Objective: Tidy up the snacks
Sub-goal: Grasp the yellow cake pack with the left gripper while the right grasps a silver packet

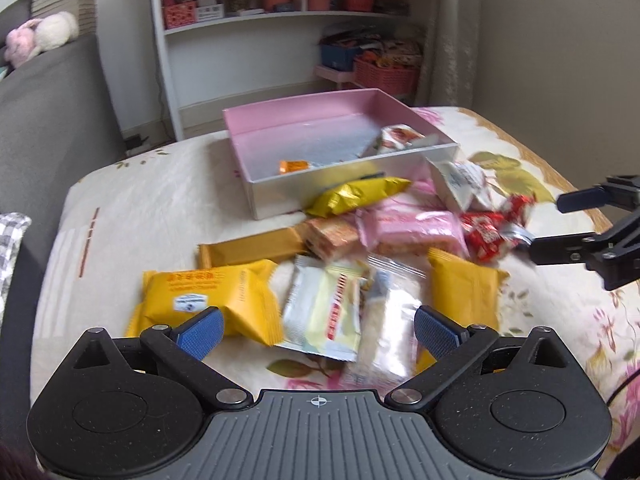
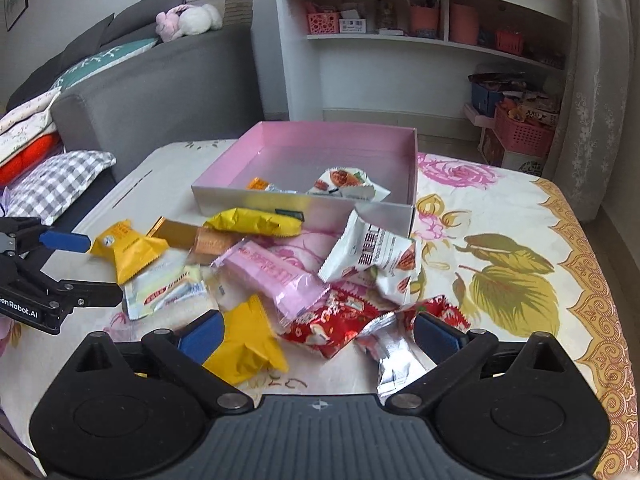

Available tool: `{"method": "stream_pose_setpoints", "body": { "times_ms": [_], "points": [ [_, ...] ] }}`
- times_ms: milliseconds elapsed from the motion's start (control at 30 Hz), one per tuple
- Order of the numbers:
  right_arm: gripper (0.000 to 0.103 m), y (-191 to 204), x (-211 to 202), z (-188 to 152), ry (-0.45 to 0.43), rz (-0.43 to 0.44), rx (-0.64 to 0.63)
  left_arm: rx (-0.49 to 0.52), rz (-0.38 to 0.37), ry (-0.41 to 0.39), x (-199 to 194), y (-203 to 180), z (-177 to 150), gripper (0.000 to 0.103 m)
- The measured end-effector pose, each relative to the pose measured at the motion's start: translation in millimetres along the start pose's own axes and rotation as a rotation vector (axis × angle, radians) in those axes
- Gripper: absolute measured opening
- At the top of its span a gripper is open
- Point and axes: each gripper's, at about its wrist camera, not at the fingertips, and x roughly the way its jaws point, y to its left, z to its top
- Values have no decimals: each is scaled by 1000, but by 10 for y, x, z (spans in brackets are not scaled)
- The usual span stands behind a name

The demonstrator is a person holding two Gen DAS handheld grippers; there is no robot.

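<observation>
The left gripper point(image 1: 318, 330) is spread wide, its blue-padded fingers point(image 1: 202, 330) holding nothing. Just beyond its left finger lies a yellow pack point(image 1: 208, 298) with a small white label. Between the two fingers, a little ahead of the tips, sit a pale green and white packet point(image 1: 326, 308) and a clear wrapper point(image 1: 394, 312), overlapping each other. A second yellow pack point(image 1: 464, 292) lies just ahead of the right finger. Further ahead is the rest of the heap: a long gold bar point(image 1: 250, 250), a pink packet point(image 1: 412, 226), a crinkled yellow bag point(image 1: 356, 196), and to the right a white bag point(image 1: 460, 184) and red wrappers point(image 1: 494, 228). Beyond the heap stands the pink box point(image 1: 280, 120), open, with a small orange sweet point(image 1: 294, 166) and a white printed bag point(image 1: 396, 138) inside.

The right gripper point(image 2: 318, 334) is also opened wide and grips nothing. Its left finger lies beside a yellow pack point(image 2: 246, 344), though whether they touch I cannot tell. Red wrappers point(image 2: 336, 320) and a silver-backed packet point(image 2: 394, 354) lie between the fingers, the silver one close to the right finger. The pink packet point(image 2: 276, 276) and white bag point(image 2: 374, 254) lie ahead, and the pink box point(image 2: 332, 132) stands beyond them. Far to its left, the other gripper's fingers straddle the tip of a yellow pack point(image 2: 128, 250). All of it rests on a floral cloth point(image 2: 500, 240).
</observation>
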Motion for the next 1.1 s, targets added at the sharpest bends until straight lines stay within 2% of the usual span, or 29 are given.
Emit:
{"method": "stream_pose_setpoints", "body": {
  "times_ms": [200, 333, 467, 633, 733, 833, 900, 1033, 1100],
  "points": [
    [95, -6, 69, -154, 42, -12, -21, 62, -114, 3, -6, -295, -40, 102],
    [95, -102, 140, -257, 62, -47, -9, 132, -158, 0, 18, -529, -42, 101],
    [95, -243, 212, -326, 77, -85, 13, 155, -202, 9, 65, -688, -20, 99],
    [93, -385, 257, -336, 72, -112, 10, 163, -239, 28, 146, -798, 6, 90],
    [89, -436, 265, -321, 63, -89, 9, 161, -234, 46, 218, -825, 13, 81],
    [79, -446, 310, -329, 69, -69, -3, 149, -223, 64, 299, -827, 19, 75],
    [70, -446, 358, -337, 77, -63, -8, 138, -211, 79, 365, -819, 22, 70],
    [64, -428, 416, -353, 69, -59, -29, 112, -196, 108, 478, -802, 26, 60],
    [57, -414, 420, -344, 61, -48, -40, 106, -180, 125, 527, -805, 24, 53]
  ]
}}
